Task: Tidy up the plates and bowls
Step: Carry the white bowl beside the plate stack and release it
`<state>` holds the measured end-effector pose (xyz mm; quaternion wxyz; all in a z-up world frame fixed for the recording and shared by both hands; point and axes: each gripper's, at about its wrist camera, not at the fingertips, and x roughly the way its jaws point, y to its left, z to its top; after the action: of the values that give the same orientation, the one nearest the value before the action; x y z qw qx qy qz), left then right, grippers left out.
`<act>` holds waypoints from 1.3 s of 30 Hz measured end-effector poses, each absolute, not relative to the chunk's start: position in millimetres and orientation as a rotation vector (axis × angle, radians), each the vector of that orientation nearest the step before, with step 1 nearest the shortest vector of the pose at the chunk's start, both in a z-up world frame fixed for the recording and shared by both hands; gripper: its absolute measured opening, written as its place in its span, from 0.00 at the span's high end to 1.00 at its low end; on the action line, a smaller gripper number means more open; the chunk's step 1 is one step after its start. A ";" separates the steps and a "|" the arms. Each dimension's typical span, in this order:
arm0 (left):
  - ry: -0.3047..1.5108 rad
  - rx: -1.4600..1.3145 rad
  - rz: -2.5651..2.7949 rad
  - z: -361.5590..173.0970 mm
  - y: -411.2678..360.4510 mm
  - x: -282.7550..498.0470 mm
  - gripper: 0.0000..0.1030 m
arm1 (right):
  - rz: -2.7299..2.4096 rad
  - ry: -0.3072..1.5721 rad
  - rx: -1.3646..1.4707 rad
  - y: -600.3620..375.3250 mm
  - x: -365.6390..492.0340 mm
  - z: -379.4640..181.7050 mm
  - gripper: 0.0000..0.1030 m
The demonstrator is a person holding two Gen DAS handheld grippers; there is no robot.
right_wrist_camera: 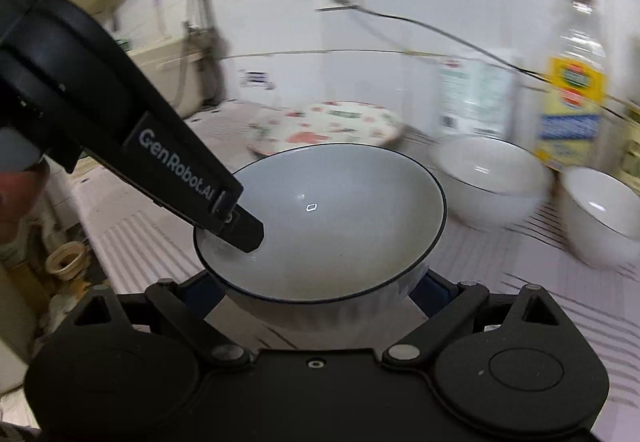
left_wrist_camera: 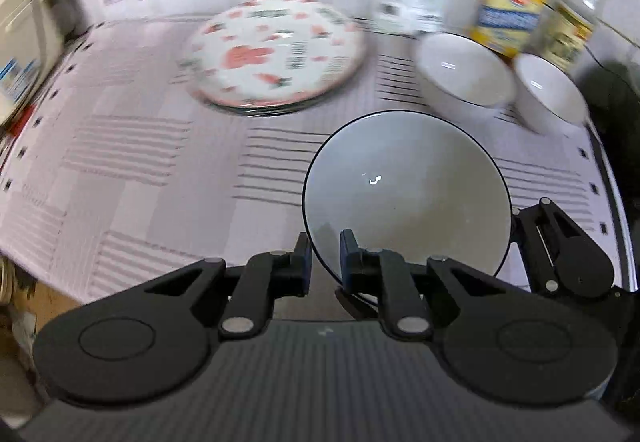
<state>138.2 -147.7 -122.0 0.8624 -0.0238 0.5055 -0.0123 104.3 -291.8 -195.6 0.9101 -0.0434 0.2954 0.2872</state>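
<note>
Left wrist view close behind the left gripper (left_wrist_camera: pixel 325 260), facing the wall, right wrist view likewise, both sharing the dark-rimmed bowl (left_wrist_camera: pixel 408 186) ahead.

White tiled wall (right_wrist_camera: pixel 400 22) behind a striped tablecloth (left_wrist_camera: pixel 120 162)

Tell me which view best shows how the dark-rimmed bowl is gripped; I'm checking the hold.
The left wrist view: the left hand-held gripper pinches the dark-rimmed bowl by its near rim, one finger on each side. The right wrist view shows the bowl's body between the right hand-held gripper's fingers, contact hidden.
</note>
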 end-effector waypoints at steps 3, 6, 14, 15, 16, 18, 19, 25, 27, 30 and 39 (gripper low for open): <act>1.055 -0.088 0.029 -124.6 -120.3 136.7 0.88 | 0.666 0.605 -0.113 -266.9 113.3 -195.2 0.05; 1.055 -0.118 0.076 -131.2 -98.6 136.8 0.88 | 0.722 0.588 -0.150 -243.0 118.4 -198.6 0.05; 1.022 -0.089 0.080 -145.8 -74.2 147.3 0.87 | 0.772 0.586 -0.200 -202.7 135.5 -211.7 0.05; 1.023 -0.090 0.077 -147.7 -72.3 150.7 0.87 | 0.770 0.589 -0.199 -201.1 136.0 -212.7 0.05; 1.027 -0.091 0.075 -149.5 -71.0 153.8 0.87 | 0.771 0.597 -0.193 -200.1 139.8 -213.4 0.05; 1.048 -0.085 0.083 -154.7 -69.7 159.8 0.87 | 0.770 0.606 -0.195 -197.1 147.1 -216.9 0.05; 1.059 -0.080 0.088 -157.0 -69.4 161.0 0.87 | 0.768 0.613 -0.200 -195.3 149.1 -218.6 0.05; 1.105 -0.117 0.105 -164.3 -63.7 167.5 0.86 | 0.773 0.668 -0.200 -187.3 153.3 -228.3 0.06; 1.131 -0.145 0.113 -163.2 -61.8 170.5 0.85 | 0.761 0.677 -0.188 -187.7 153.4 -228.2 0.05; 1.169 -0.178 0.117 -159.7 -61.8 171.0 0.82 | 0.732 0.711 -0.181 -188.7 152.0 -224.6 0.05; 1.181 -0.055 0.121 -127.4 -89.0 159.9 0.80 | 0.643 0.672 -0.168 -230.1 123.2 -197.5 0.04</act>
<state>159.9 -89.0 -127.4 0.8287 -0.0259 0.5562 0.0571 123.2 -230.1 -197.5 0.8903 -0.0811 0.3237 0.3099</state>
